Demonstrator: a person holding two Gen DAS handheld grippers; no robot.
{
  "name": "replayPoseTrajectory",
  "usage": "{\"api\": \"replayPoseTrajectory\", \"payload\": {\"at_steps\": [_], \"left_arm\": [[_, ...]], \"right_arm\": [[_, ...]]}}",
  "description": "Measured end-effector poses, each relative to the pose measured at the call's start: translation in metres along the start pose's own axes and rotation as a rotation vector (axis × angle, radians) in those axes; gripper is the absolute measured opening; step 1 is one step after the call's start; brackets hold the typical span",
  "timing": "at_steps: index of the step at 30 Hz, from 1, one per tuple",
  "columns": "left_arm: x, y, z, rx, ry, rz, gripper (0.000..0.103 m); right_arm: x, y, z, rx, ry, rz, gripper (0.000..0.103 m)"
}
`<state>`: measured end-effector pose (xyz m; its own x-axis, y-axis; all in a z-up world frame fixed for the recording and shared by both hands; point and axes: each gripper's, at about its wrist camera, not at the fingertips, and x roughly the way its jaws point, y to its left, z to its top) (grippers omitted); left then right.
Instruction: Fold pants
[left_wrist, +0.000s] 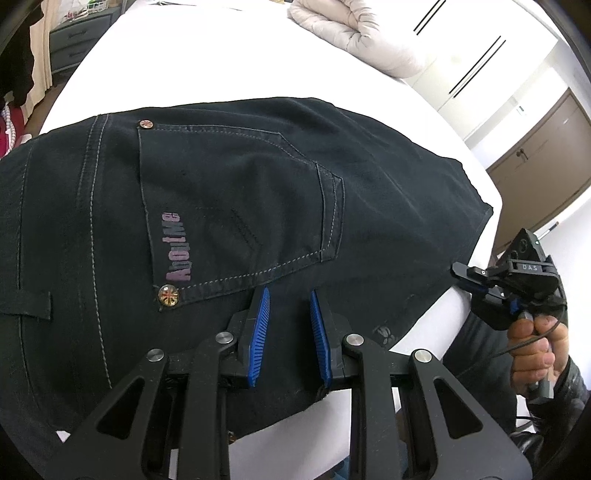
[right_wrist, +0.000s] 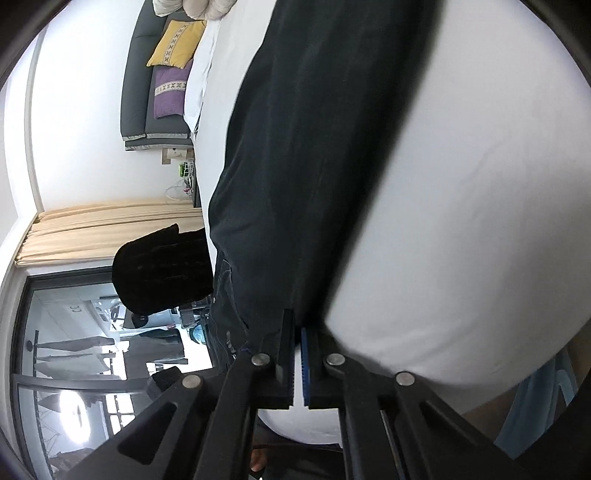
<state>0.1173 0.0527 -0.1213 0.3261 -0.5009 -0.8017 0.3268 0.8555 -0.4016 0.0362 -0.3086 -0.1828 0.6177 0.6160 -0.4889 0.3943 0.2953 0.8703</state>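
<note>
Dark navy pants lie folded on a white bed, back pocket with "AboutMe" print facing up. My left gripper is open, its blue pads hovering just above the pants near the pocket's lower edge. My right gripper shows at the right in the left wrist view, at the pants' near edge by the bed side. In the right wrist view the right gripper is shut on the edge of the pants, the jaws nearly closed around the dark cloth.
A rolled cream duvet lies at the far end of the bed. White wardrobe doors and a brown cabinet stand to the right. A grey sofa with yellow and purple cushions and curtains show in the right wrist view.
</note>
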Motion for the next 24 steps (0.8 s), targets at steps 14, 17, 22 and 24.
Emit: {"api": "replayPoseTrajectory", "payload": {"at_steps": [14,17,22,24], "left_arm": [[-0.012,0.001,-0.005,-0.015,-0.006,0.011,0.022],[-0.028,-0.009,0.002,0.007,-0.028,0.037,0.022],[-0.028,-0.032,0.057,0.044,-0.112,0.006,0.022],[-0.009,-0.039,0.084,0.044,-0.122,0.000,0.022]], "right_arm": [[-0.042,-0.017,0.013,0.050,-0.031,0.003,0.009],[-0.070,0.017,0.020,-0.090,-0.106,-0.047,0.013],[-0.038,0.084,0.053,-0.262,-0.065,0.036,0.011],[-0.002,0.097,0.062,-0.270,-0.014,0.042,0.009]]}}
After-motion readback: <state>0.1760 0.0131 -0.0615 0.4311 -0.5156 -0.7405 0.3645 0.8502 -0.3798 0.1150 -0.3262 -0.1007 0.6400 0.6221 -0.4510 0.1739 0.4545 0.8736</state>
